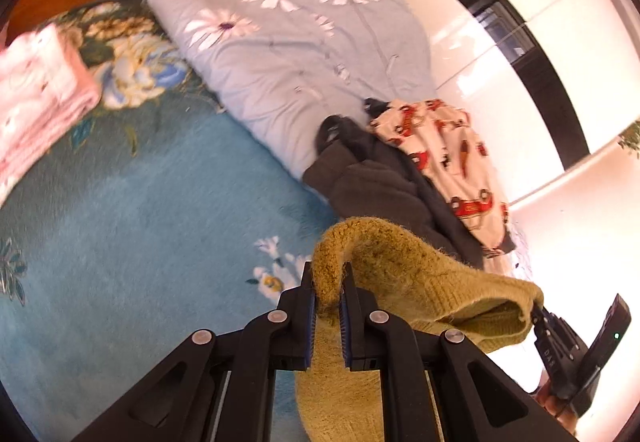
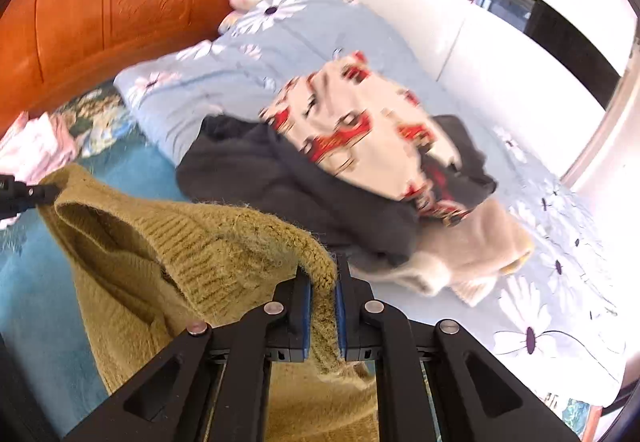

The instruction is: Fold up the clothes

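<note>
Both grippers up: left gripper [image 1: 329,296] & right gripper [image 2: 323,296] each pinching edge of mustard sweater [image 2: 224,242], lifted above blue bedspread [image 1: 140,202], prob. to spread it flat. Unfolded pile [image 2: 320,170] on daisy quilt [image 1: 280,54] beyond sweater; pink folded stack [image 1: 36,94] far side of bedspread.

Left gripper [image 1: 328,302] and right gripper [image 2: 323,302] looked identical: matte black angular linkage arms, round silver pivot screws [image 1: 277,316] just behind the pads, ribbed blue pads [image 2: 306,316] lining the inner finger faces. Triangular cutouts showed in the outer arms behind the screws.
</note>
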Available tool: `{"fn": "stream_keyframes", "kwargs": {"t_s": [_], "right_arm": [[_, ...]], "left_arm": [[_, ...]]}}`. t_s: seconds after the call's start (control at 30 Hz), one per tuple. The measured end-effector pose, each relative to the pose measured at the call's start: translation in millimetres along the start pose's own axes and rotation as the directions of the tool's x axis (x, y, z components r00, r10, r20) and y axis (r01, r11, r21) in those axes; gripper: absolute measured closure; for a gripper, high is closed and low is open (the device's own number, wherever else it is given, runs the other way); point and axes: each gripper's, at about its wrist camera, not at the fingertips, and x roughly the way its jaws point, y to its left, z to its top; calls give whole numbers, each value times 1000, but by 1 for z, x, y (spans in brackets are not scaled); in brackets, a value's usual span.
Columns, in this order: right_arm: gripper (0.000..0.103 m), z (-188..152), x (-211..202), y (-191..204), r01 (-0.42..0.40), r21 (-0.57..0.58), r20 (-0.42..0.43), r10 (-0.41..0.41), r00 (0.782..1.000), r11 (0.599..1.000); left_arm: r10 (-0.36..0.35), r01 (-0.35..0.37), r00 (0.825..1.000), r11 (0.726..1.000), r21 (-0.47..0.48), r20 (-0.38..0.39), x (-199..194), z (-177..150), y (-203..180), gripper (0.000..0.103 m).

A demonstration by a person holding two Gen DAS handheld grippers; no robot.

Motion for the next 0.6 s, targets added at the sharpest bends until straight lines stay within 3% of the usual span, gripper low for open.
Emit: {"fn": "stream_keyframes", "kwargs": {"t_s": [0.17,0.3,0.43,0.6], "right_arm": [[93,21,-92,-39,79,60,164,-88,983,995],[93,27,-172,-62,110,109,291,-137,947,988],[93,25,-256,-69,127,129,429,-170,887,984],[93,15,-343,-65,134,131,561,-185,807,982]], "left_arm": [[-99,75,988,979,191,119,-72,13,-69,93],[-172,90,960,935,343,219,-143,12,-114,93],[-239,80,921,889,452,307,-213,4,-140,93],[-254,24,895,848,530,366,-272,-18,-152,93]]}}
